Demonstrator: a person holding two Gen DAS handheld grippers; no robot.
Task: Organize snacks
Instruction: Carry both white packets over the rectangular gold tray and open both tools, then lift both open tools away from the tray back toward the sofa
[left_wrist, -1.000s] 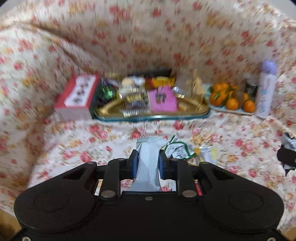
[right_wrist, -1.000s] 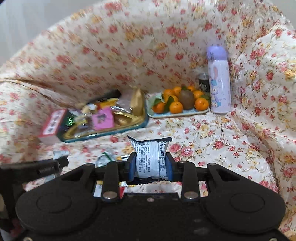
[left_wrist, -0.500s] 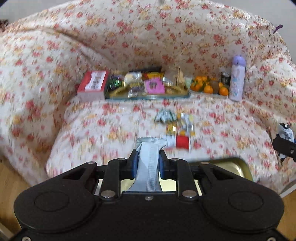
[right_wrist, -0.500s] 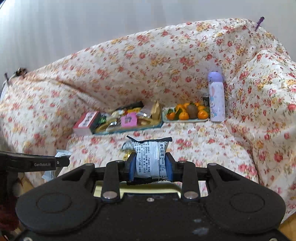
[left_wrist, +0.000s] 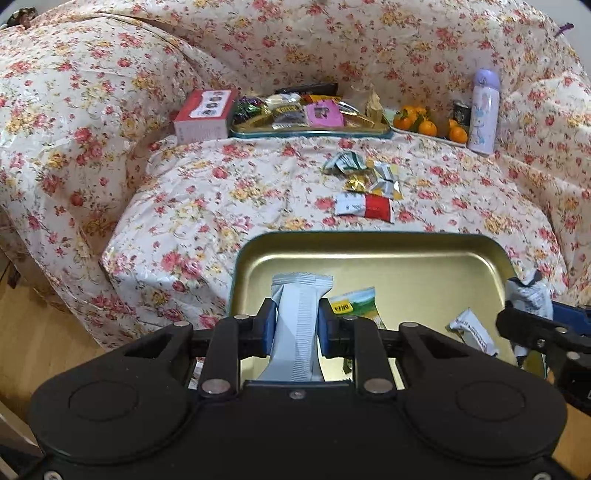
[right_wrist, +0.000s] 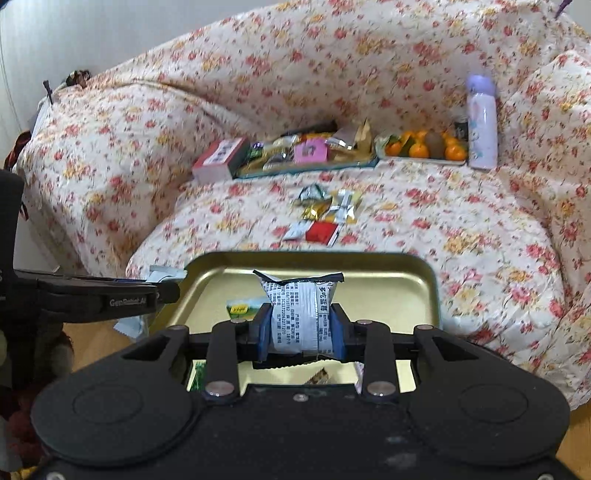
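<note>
Two snack packets are being held above the gold tray (left_wrist: 369, 254): the left gripper (left_wrist: 293, 325) fingers are pinching a grey wrapper (left_wrist: 301, 314) upright between them, the right gripper (right_wrist: 301, 332) fingers are clamping a white printed packet (right_wrist: 301, 314).

The left gripper (left_wrist: 293, 325) points forward and steeply downward, its blue pads (left_wrist: 269, 326) pressed against both sides of a pale grey snack packet (left_wrist: 300, 325) that stands upright between them. The right gripper (right_wrist: 301, 332) tilts down less steeply, its jaws clamped on a white printed packet (right_wrist: 300, 314) whose crimped top rises above the fingertips. Each gripper shows in the other's view: the right one (left_wrist: 532, 328) sits just to the right of the left, level with it, and the left one (right_wrist: 92, 301) reaches in from the side.
</note>
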